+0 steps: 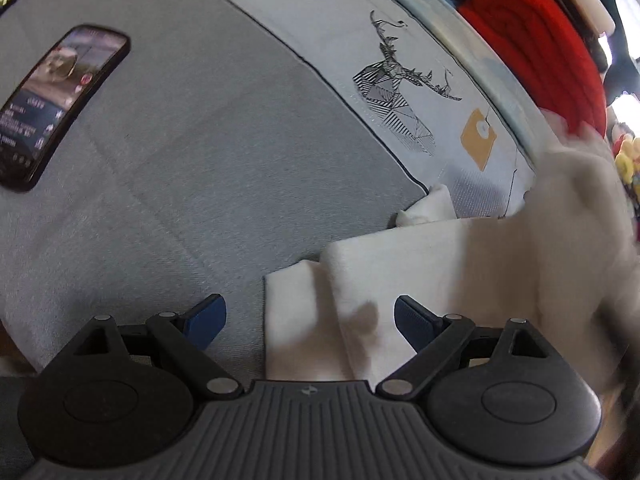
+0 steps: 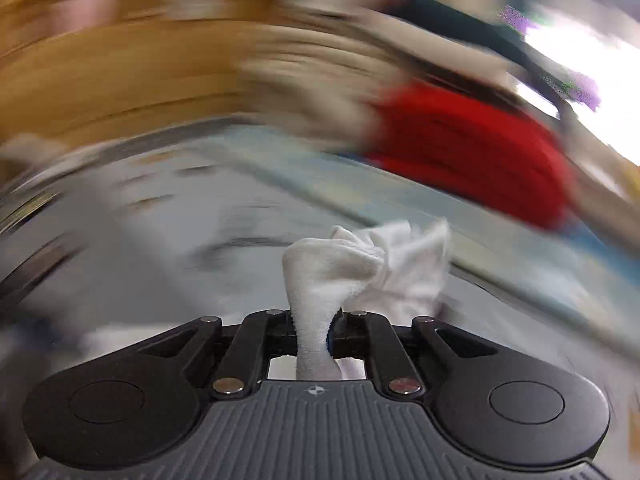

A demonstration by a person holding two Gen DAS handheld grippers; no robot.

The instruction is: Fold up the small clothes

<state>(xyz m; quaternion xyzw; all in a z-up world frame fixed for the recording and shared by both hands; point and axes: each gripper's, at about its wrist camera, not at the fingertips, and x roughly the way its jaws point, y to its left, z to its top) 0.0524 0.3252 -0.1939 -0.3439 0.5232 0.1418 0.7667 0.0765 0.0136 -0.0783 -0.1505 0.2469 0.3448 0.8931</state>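
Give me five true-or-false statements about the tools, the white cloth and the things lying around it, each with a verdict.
1. The right tool is shut on the white cloth. True.
2. The left tool grips the cloth too. False: its blue fingers stand apart, one over the grey cover and one over the cloth, clamping nothing.
3. A phone with a lit screen lies on the grey cover. True.
4. The knitted item at the far edge is blue. False: it is red.
5. A deer drawing is printed on the lighter fabric. True.
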